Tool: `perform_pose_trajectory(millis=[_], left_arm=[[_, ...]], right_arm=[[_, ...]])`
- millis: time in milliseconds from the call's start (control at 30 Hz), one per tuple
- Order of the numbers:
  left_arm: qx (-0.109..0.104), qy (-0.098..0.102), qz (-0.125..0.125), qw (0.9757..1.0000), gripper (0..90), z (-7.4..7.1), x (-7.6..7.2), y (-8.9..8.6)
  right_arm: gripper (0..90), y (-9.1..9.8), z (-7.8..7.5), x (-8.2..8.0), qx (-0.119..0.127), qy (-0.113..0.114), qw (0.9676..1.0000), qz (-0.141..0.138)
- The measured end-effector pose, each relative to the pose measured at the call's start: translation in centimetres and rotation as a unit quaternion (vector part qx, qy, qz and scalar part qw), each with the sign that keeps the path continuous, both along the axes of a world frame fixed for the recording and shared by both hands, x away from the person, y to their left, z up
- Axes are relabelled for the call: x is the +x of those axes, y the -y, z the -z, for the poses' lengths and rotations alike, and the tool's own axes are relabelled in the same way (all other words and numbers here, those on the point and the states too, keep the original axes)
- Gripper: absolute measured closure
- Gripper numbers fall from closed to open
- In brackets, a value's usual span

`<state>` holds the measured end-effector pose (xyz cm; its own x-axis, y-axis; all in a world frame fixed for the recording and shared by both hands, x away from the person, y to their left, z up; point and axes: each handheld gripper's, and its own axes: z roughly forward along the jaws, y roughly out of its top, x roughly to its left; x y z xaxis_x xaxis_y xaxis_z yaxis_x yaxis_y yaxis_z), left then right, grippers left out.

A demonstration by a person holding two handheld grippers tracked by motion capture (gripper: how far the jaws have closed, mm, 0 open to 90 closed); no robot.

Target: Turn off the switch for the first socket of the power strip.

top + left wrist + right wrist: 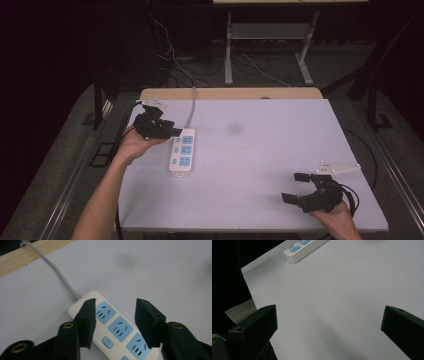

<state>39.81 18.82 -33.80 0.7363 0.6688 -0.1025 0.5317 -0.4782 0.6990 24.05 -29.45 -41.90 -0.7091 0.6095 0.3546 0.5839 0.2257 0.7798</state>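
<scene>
My left gripper (115, 315), jaws wide, straddles the strip (182, 150) at the counter's (260, 165) 9 o'clock, long axis 12-to-6; right gripper (295, 187), jaws wide, sits well apart.

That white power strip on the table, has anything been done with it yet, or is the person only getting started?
It looks like an early stage. The power strip lies flat on the table with nothing plugged in. In hand: the left gripper hangs open over the strip's cable end, jaws apart. The right gripper waits open near the table's front edge. Any gripping or moving is probably ahead.
</scene>
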Motion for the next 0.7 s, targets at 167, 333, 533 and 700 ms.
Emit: perform_pose_trajectory(millis=[167, 333, 533, 700], left_arm=[[0.0, -0.008, -0.003, 1.0, 65.4, 0.6, 0.7, -0.4], [0.001, -0.015, -0.01, 0.9998, 80.9, 1.1, 1.4, -0.7], [0.003, -0.022, -0.017, 0.9996, 88.9, 1.9, 2.2, -0.6], [0.005, -0.027, -0.022, 0.9994, 89.2, 2.4, 2.6, -0.6]], right_arm=[[0.2, 0.0, 0.0, 0.0, 0.0, 0.0, 1.0, 0.0], [0.2, 0.0, 0.1, 0.1, 0.001, -0.001, 1.0, -0.001], [0.2, 0.0, 0.0, 0.0, 0.001, 0.0, 1.0, -0.001], [0.2, 0.1, 0.0, 0.0, 0.002, 0.0, 1.0, -0.001]])
